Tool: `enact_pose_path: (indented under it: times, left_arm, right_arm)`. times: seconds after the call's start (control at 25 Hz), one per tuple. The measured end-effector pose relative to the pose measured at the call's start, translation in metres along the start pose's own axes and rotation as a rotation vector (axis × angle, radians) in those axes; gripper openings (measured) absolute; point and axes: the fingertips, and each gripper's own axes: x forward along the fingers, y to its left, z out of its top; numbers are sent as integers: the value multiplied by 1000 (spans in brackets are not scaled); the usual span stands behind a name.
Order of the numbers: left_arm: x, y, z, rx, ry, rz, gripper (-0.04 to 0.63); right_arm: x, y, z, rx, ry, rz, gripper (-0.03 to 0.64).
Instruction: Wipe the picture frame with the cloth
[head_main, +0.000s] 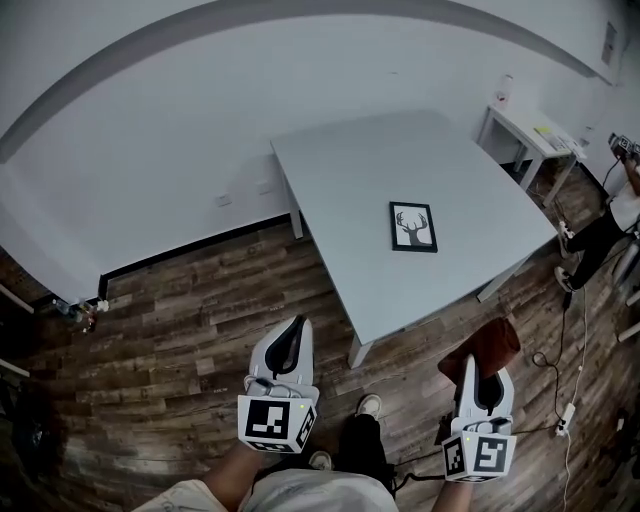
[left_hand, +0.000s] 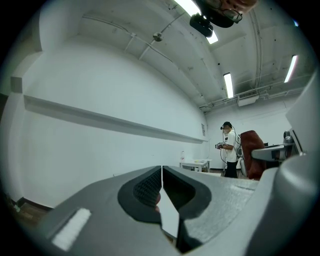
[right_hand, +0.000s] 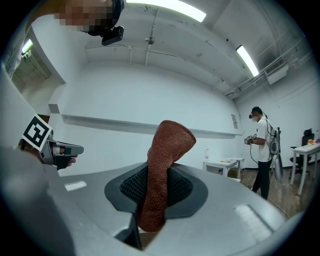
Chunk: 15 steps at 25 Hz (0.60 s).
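Because wiping needed it ready, I had the rust-brown cloth (right_hand: 162, 165) pinched upright in my right tongs (right_hand: 156, 189); my left tongs (left_hand: 162, 184) were pressed together, empty. The picture frame (head_main: 413, 227) lay flat on the tabletop (head_main: 400, 150), well ahead of both tongs, untouched.

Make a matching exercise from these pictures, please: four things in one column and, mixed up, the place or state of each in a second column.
Things
1. picture frame
2. cloth
3. left gripper
4. white side table

Places or states
A. clamped between the jaws of the right gripper
B. jaws together, holding nothing
C. in the upper right corner of the head view
D. lying flat on the grey table

Pairs: 1-D, 2-A, 3-B, 4-C
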Motion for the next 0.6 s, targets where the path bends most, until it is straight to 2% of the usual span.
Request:
enact_pose_path:
  times: [0.4,0.6]
  left_arm:
    - [146,-15,3,-4,11,51,0]
    - [201,-21,2,-4,23,58,0]
  right_arm:
    - [136,-77,-8,24,38,68,106]
    - [187,-99,-13,24,55,99,106]
